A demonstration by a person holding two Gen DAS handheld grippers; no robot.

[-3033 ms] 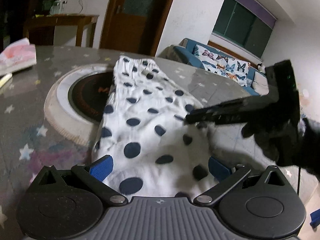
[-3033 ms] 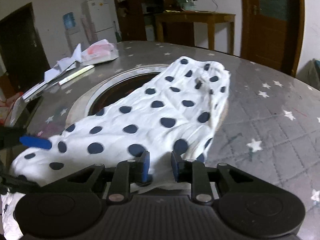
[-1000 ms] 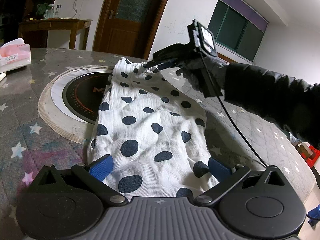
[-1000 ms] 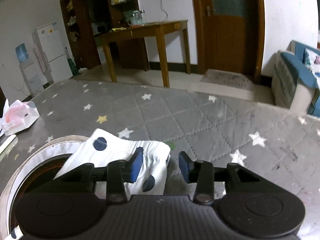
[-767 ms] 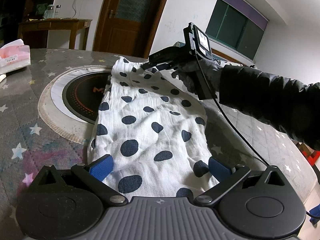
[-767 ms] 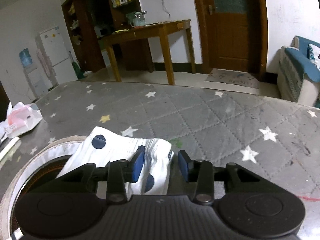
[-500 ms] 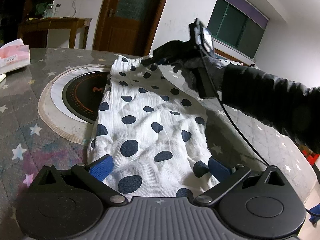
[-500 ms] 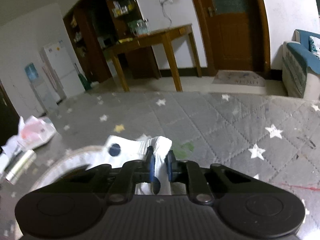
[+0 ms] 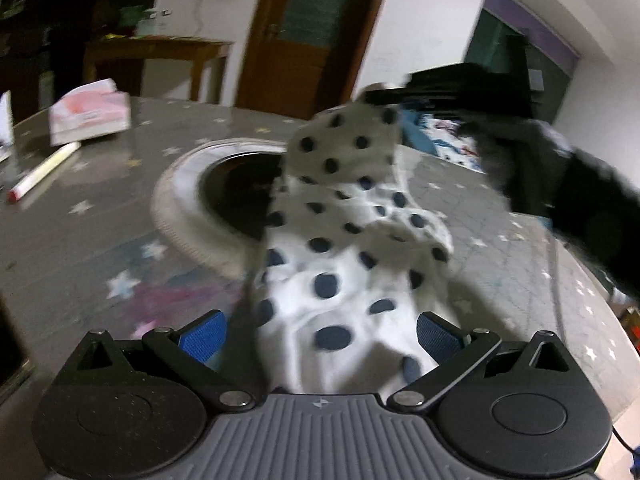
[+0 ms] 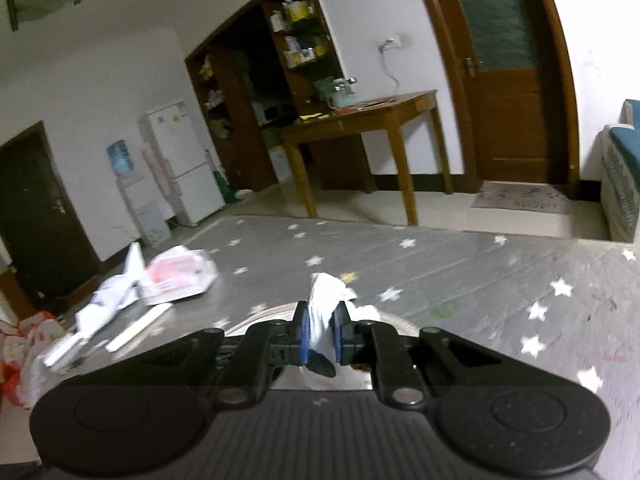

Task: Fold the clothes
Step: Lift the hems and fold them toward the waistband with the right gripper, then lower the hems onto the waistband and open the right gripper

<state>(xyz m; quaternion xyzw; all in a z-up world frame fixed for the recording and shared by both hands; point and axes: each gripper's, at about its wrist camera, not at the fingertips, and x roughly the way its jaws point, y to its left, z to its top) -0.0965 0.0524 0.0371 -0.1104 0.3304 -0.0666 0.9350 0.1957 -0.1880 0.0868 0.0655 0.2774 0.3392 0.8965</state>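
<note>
1. The right tool (image 10: 320, 334) is clenched on the far corner of the polka-dot garment (image 9: 344, 240); its jaws have just been closing on that cloth, which it holds up off the desk (image 9: 92, 216).
2. The left tool (image 9: 320, 336) is released, pads either side of the garment's near end, which lies at the desk's near edge.
3. Judged from this, the fold is only beginning: the far end is raised but not yet laid over.
4. No writing is legible.
</note>
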